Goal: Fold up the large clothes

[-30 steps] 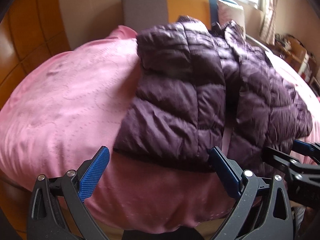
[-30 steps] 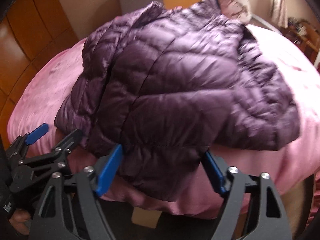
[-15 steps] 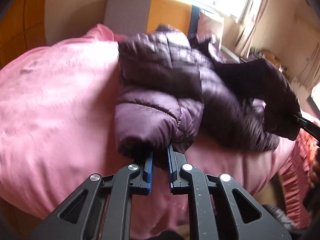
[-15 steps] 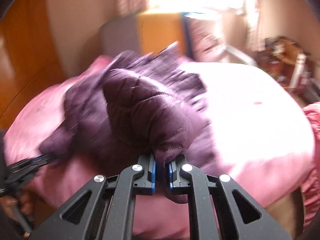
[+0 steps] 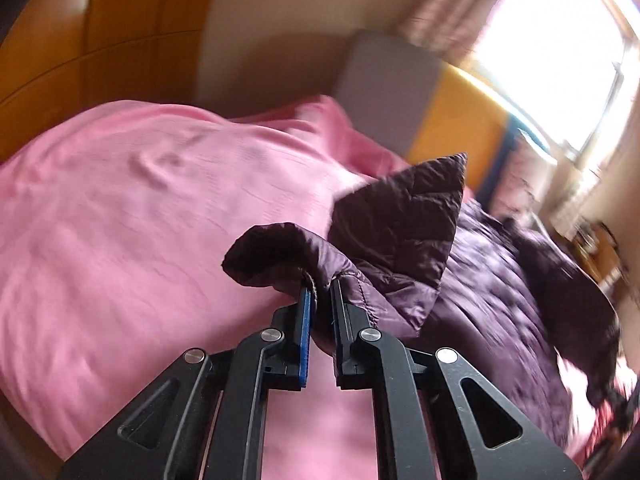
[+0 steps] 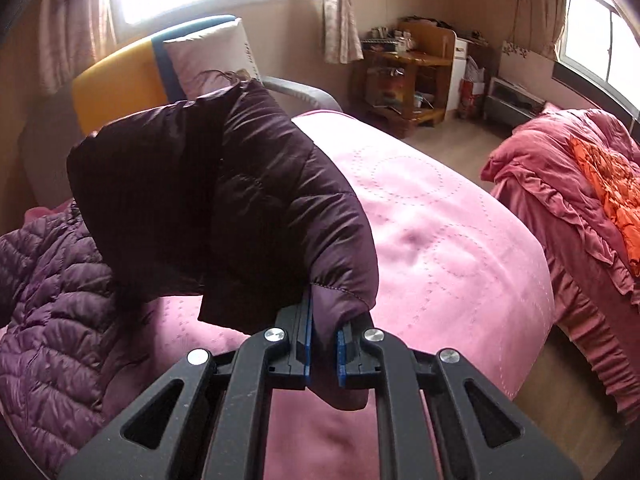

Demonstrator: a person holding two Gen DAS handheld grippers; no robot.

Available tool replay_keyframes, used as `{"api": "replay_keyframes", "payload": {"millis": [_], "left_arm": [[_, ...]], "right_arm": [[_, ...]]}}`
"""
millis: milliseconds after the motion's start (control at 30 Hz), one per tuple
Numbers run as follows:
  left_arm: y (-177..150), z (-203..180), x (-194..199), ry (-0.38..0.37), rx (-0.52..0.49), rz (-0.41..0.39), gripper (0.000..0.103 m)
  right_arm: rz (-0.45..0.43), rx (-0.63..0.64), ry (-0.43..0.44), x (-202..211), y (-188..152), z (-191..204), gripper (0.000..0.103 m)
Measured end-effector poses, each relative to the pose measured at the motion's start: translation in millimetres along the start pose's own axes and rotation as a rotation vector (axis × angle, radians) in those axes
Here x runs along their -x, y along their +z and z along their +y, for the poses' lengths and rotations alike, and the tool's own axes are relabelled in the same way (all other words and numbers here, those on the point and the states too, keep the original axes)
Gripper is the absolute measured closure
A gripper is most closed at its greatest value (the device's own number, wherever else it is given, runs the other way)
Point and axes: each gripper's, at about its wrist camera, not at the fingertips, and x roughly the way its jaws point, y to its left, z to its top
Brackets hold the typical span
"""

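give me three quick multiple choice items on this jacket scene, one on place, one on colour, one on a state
1. Where does the bulk of the jacket lie?
A. on the pink bed cover
B. on the floor
C. on the wooden shelf

2. What colour is the jacket?
A. orange
B. dark purple
C. white

3. How stands the right gripper?
A. wide open, empty
B. shut on the jacket's edge
C. shut on a pillow

Answers:
1. A, its quilted body rests on the bed cover.
2. B, the padded fabric is dark purple in both views.
3. B, its blue pads pinch a fold of jacket, as the left gripper does.
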Motion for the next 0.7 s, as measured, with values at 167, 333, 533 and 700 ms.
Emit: {"api": "replay_keyframes", "payload": {"millis": [167,333,533,700], "left_arm": [[36.9,33.2,-12.6,0.096,0.096,-0.018,0.087],[40.0,48.5,24.0,0.113,0.146,-0.190,0.018],[-0.4,40.7,44.4,-0.111,0.084,-0.187,0.018],[-31.4,-5.3,-5.6,-0.382,-0.037,0.034,0.016]], "right_arm": [[0.005,-0.040,0.009,-1.9,5.1,-21.0,0.069],[-0.018,-0.021,0.064,18.8,-14.2,-16.9,0.032],[0.145,0.037,0.378,48.3,-77.3,24.7,0.024],[0.316,0.101,0.540,44.8,-129.2,74.9,0.024]]}}
